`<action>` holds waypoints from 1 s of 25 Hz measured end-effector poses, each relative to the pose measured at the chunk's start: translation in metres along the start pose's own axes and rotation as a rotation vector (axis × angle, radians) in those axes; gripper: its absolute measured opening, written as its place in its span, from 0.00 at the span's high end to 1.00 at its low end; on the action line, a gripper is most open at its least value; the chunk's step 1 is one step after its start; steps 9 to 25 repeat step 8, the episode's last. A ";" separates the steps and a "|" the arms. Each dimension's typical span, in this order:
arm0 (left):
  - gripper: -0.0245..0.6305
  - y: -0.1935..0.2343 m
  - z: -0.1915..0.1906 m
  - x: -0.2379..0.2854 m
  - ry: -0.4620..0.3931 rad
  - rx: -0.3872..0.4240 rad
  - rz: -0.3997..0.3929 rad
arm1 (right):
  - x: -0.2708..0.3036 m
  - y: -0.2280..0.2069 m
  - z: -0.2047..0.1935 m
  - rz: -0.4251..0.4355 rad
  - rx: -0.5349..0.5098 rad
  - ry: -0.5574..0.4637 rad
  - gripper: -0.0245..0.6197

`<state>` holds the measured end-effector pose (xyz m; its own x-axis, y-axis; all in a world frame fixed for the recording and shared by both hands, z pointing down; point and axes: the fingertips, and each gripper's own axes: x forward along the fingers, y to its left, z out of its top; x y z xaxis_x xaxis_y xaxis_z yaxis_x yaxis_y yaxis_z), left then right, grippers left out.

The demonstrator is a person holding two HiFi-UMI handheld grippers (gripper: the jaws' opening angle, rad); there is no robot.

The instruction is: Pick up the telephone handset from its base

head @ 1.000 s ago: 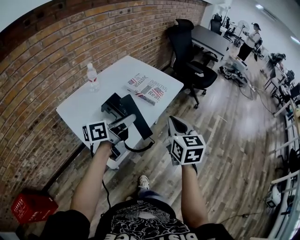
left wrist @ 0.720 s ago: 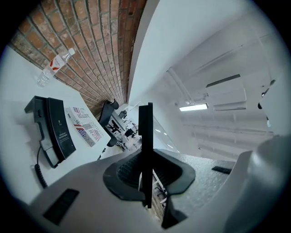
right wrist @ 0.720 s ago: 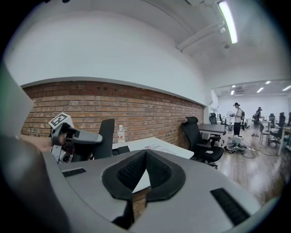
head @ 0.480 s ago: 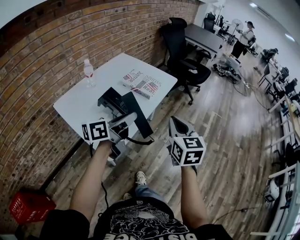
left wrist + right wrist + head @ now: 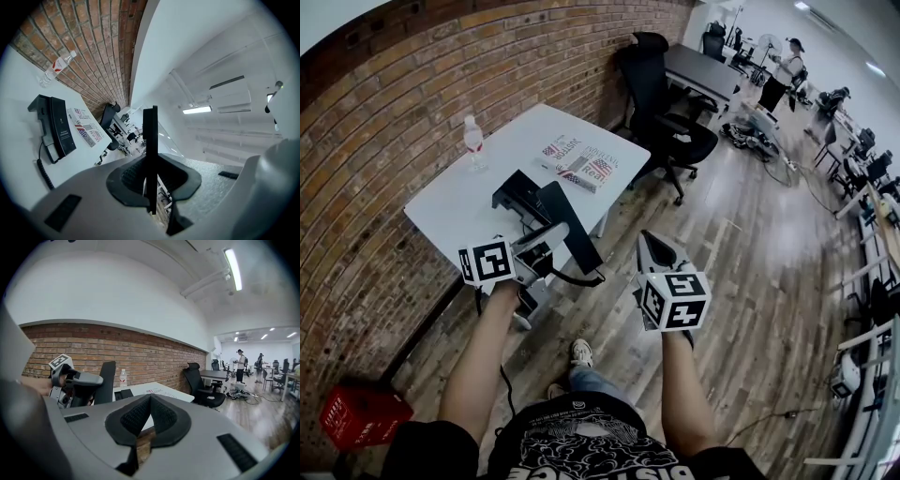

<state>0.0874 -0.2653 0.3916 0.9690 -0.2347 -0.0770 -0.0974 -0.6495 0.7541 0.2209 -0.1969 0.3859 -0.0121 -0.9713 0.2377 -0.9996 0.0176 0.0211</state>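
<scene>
The black telephone handset [image 5: 572,234] is off its base [image 5: 514,199] and tilted above the table's near edge. My left gripper [image 5: 558,239] is shut on it. In the left gripper view the handset [image 5: 150,136] shows edge-on between the pads. The base [image 5: 44,117] lies on the white table [image 5: 28,84], and the coiled cord [image 5: 43,168] runs back from it towards me. The cord [image 5: 578,279] hangs below the handset. My right gripper [image 5: 649,242] hovers over the floor beside the table, shut and empty. Its view shows the handset [image 5: 104,380] upright beside the left gripper.
A water bottle [image 5: 473,141] stands near the brick wall and magazines [image 5: 581,167] lie at the table's far end. A black office chair [image 5: 666,103] stands beyond the table. A red crate [image 5: 356,412] sits on the floor at the left. A person [image 5: 787,61] stands far off.
Both hands have drifted a little, and the table and phone sit slightly higher and further left in the head view. The left grip on the handset is unchanged.
</scene>
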 end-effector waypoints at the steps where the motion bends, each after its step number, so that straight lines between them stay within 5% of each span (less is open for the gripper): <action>1: 0.85 -0.001 -0.001 -0.001 -0.001 0.000 -0.002 | -0.002 0.000 0.000 -0.001 0.000 -0.001 0.96; 25: 0.85 0.004 0.006 -0.002 -0.001 -0.010 0.006 | 0.005 0.003 0.006 0.000 0.000 0.000 0.96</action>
